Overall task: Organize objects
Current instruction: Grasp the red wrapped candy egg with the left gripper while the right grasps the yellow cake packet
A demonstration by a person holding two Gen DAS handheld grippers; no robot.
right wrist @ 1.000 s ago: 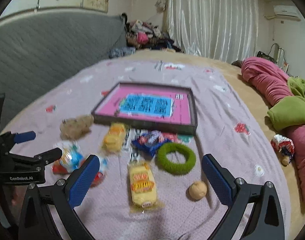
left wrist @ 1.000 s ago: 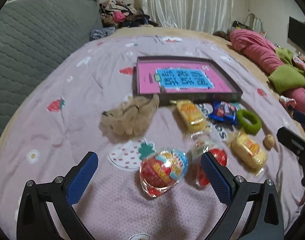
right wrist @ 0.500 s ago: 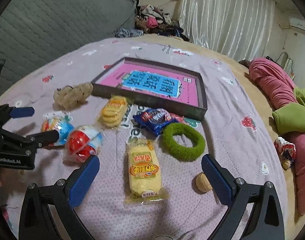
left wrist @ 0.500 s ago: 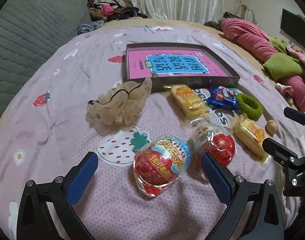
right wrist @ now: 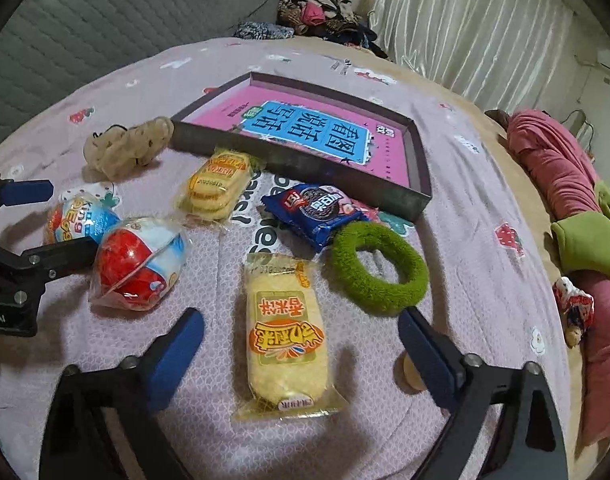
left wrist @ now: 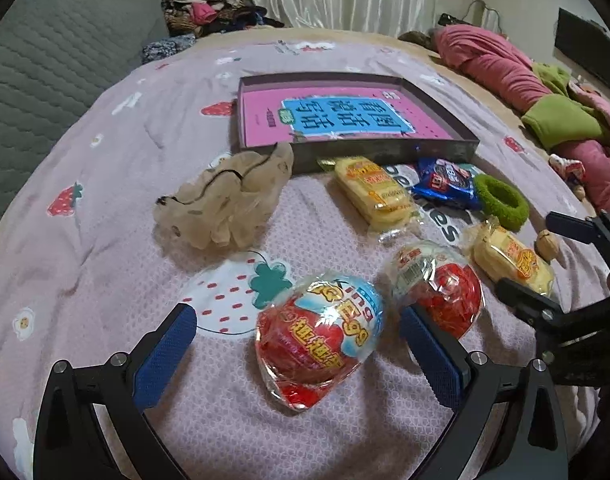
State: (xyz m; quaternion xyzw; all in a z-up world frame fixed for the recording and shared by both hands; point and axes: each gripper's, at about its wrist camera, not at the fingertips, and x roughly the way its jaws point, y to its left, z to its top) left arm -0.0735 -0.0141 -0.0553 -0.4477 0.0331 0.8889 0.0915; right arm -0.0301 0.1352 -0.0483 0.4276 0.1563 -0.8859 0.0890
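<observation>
A shallow dark box (left wrist: pixel 389 148) (right wrist: pixel 305 160) with a pink and blue book inside lies on the bed. My left gripper (left wrist: pixel 297 344) is open, its fingers on either side of a red and blue wrapped egg toy (left wrist: pixel 321 332) (right wrist: pixel 77 216). A second red egg toy (left wrist: pixel 437 284) (right wrist: pixel 139 266) lies to its right. My right gripper (right wrist: pixel 301 340) is open around a yellow cake packet (right wrist: pixel 283 328) (left wrist: pixel 513 258). Another yellow packet (left wrist: pixel 371 194) (right wrist: pixel 215 186), a blue cookie packet (left wrist: pixel 445 186) (right wrist: pixel 315 210), a green ring (left wrist: pixel 501 200) (right wrist: pixel 379 266), a walnut (left wrist: pixel 547 244) (right wrist: pixel 411 370) and a beige scrunchie (left wrist: pixel 225 200) (right wrist: pixel 129 148) lie nearby.
The bed has a purple strawberry-print cover (left wrist: pixel 105 160). Pink and green bedding (left wrist: pixel 537 92) (right wrist: pixel 573 208) is piled on the right. A grey quilted headboard (left wrist: pixel 45 64) stands at the left, clothes (left wrist: pixel 209 4) at the back. A small doll (right wrist: pixel 573 308) lies at the right edge.
Both grippers have moved forward and lower toward the bed. The egg toy now sits between the left fingers and the yellow cake packet between the right fingers. Nothing has been picked up.
</observation>
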